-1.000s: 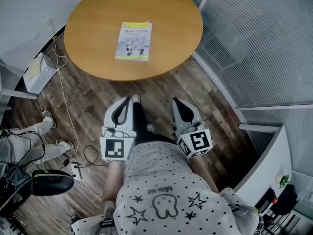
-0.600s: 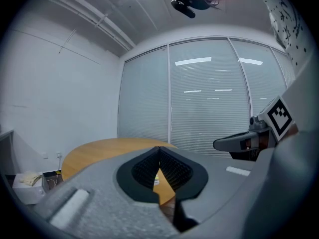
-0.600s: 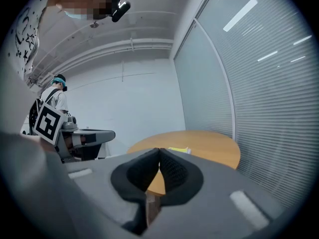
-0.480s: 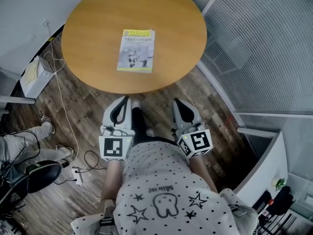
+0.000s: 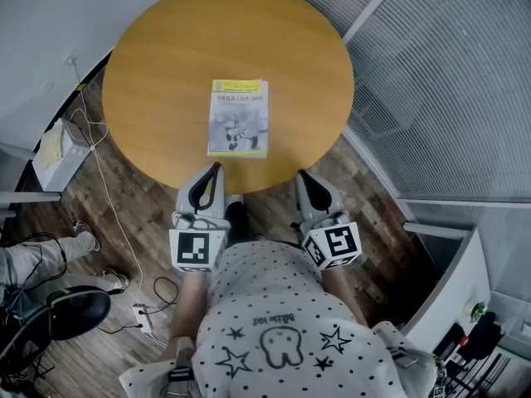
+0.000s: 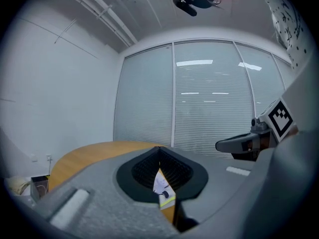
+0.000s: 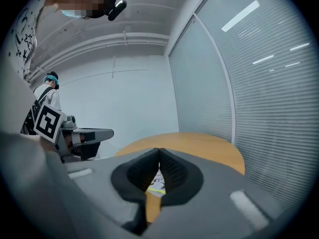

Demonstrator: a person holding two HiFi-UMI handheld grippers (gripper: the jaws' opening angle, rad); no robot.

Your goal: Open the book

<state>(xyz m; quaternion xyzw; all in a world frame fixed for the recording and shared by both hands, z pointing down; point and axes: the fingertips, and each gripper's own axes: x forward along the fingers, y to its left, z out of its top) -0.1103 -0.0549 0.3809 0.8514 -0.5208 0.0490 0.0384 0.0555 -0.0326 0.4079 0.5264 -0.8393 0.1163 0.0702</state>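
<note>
Facing the closed book [image 5: 238, 118], flat on the desk [image 5: 158, 73] just ahead between them, the left gripper [image 5: 217, 167] and right gripper [image 5: 301, 173], jaws together and empty, appear at the approach stage, with the cover's edge likely the next reach.

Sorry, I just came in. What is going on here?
A person stands at a round wooden table, with a gripper in each hand. The left gripper and right gripper are both shut and empty, at the table's near edge. A closed book lies flat just beyond them. Nothing touches it, so opening has not begun.
</note>
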